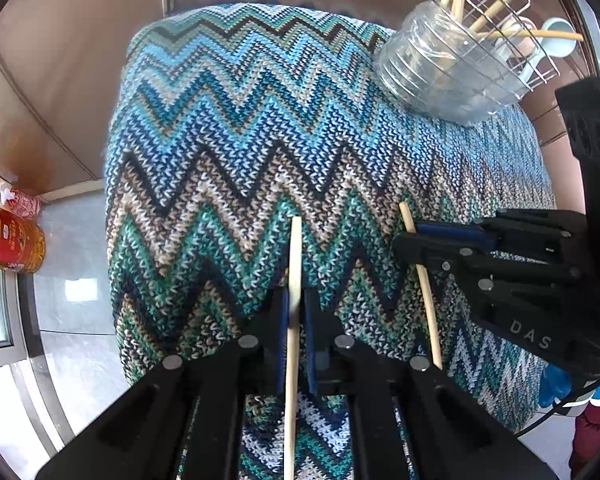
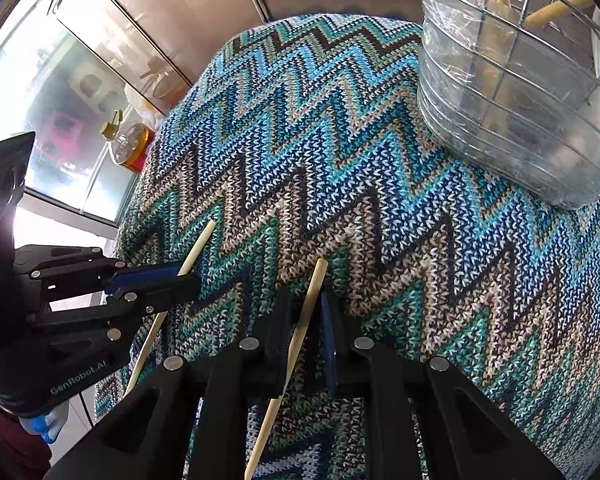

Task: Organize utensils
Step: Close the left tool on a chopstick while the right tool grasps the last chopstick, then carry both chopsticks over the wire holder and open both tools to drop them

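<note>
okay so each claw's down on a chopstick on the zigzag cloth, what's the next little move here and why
Probably lift both straight up off the cloth. The left claw looks shut on one chopstick, and the right claw on the other chopstick, both lying on the zigzag cloth. The wire basket that already holds chopsticks stands higher, at the far corner, so they need height before going across.

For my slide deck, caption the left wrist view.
Left tongs shut on one chopstick, right tongs on another chopstick, over zigzag cloth.
</note>
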The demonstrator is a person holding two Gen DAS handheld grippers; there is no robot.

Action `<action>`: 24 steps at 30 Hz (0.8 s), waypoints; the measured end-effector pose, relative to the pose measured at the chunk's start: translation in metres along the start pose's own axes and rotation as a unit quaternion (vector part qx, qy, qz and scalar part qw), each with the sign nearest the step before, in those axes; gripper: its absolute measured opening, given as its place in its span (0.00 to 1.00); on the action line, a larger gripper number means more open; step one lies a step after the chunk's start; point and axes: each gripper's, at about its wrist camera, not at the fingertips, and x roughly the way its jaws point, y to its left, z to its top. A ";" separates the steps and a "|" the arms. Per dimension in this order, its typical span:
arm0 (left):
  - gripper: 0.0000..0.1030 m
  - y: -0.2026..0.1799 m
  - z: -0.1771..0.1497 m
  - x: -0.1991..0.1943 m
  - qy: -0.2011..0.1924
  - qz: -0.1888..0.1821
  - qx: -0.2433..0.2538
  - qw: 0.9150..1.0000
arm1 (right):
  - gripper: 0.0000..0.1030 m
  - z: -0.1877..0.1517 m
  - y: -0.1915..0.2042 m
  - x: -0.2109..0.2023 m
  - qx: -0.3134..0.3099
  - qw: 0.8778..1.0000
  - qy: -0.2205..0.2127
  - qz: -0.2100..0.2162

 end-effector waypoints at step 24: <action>0.05 -0.051 -0.050 -0.091 -0.191 0.069 -0.026 0.979 | 0.05 -0.112 -0.029 -0.145 -0.022 0.971 -0.220 0.094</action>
